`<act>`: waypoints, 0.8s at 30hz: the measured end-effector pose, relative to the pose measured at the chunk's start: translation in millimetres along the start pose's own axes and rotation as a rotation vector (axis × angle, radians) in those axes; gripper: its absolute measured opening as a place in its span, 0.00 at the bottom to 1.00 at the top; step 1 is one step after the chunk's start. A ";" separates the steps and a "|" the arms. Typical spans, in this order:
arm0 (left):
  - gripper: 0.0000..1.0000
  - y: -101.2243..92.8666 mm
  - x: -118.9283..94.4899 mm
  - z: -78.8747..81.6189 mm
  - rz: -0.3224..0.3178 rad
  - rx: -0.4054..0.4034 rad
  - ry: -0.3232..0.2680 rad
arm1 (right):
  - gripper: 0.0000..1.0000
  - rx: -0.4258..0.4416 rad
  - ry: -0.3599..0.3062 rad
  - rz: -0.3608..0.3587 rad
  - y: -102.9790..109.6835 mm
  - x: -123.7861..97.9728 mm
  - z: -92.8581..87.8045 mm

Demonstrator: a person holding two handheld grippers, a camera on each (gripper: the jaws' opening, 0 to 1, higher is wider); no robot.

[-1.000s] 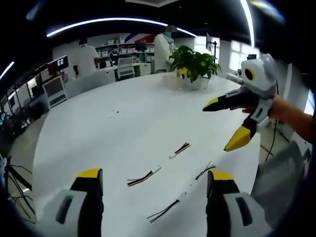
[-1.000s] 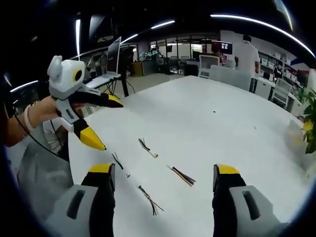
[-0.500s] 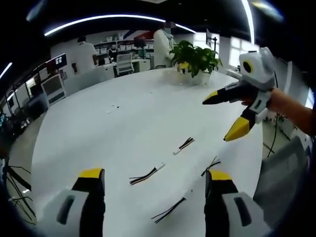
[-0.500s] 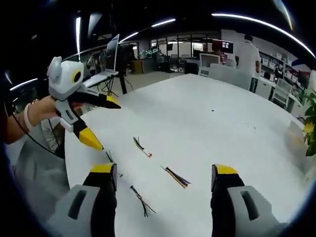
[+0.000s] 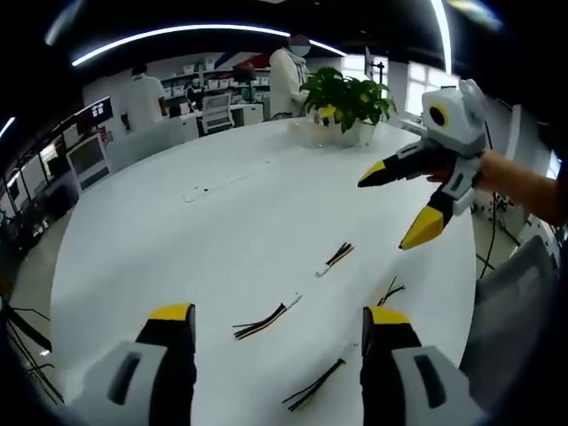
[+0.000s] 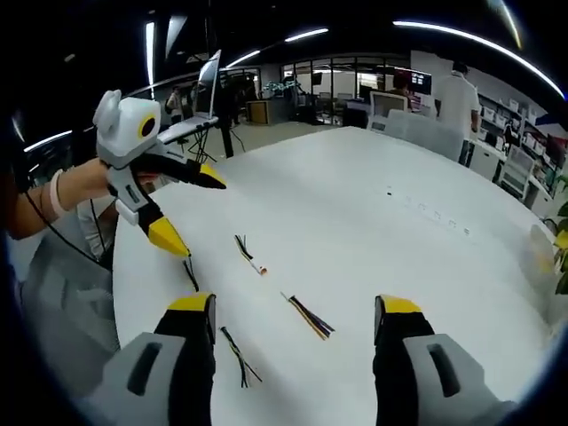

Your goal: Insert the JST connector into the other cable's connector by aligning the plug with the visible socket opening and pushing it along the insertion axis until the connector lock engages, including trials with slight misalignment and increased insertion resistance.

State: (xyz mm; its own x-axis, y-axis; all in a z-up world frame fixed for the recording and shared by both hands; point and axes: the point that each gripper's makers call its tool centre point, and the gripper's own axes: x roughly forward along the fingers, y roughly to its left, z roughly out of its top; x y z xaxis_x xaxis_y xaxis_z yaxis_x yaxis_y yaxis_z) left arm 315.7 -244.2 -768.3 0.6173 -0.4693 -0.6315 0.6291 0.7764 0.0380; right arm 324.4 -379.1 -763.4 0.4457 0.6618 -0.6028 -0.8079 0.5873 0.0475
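Observation:
Several short wire cables with small white JST connectors lie on the white table (image 5: 204, 231). In the left gripper view one cable (image 5: 262, 321) lies between my left gripper's (image 5: 277, 318) open jaws, and another cable (image 5: 335, 257) lies farther off. My right gripper (image 5: 390, 210) hovers open above the table at the right, held by a hand. In the right gripper view a striped cable (image 6: 309, 317) lies between my right gripper's (image 6: 293, 308) open jaws, and a cable with a connector (image 6: 248, 253) lies beyond it. My left gripper (image 6: 195, 213) hangs open at the left. Neither gripper holds anything.
Two more cables lie near the table edge (image 5: 386, 291) (image 5: 315, 383). A potted plant (image 5: 348, 105) stands at the far side of the table. People (image 5: 288, 75) stand by desks behind it. A laptop on a stand (image 6: 209, 84) is beyond the table.
Both views have shifted a little with the hands, so the cables appear slightly displaced. Both grippers stay open and empty above the table. The cables themselves have not moved.

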 end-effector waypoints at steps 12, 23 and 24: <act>0.64 5.4 7.1 -6.1 -0.025 0.013 0.014 | 0.62 -0.056 0.029 0.056 1.4 9.8 -5.1; 0.58 5.1 21.5 -9.1 -0.083 0.036 0.027 | 0.56 -0.087 0.039 0.085 -4.8 23.1 -8.8; 0.58 5.7 22.6 -9.7 -0.084 0.039 0.030 | 0.55 -0.087 0.044 0.088 -6.0 25.0 -10.4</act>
State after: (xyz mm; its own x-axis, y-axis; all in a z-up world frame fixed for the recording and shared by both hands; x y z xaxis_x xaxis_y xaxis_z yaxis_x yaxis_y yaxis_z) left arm 328.6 -246.3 -789.8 0.5476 -0.5185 -0.6567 0.6963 0.7176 0.0141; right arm 336.3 -371.0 -787.0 0.3553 0.6867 -0.6342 -0.8747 0.4836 0.0336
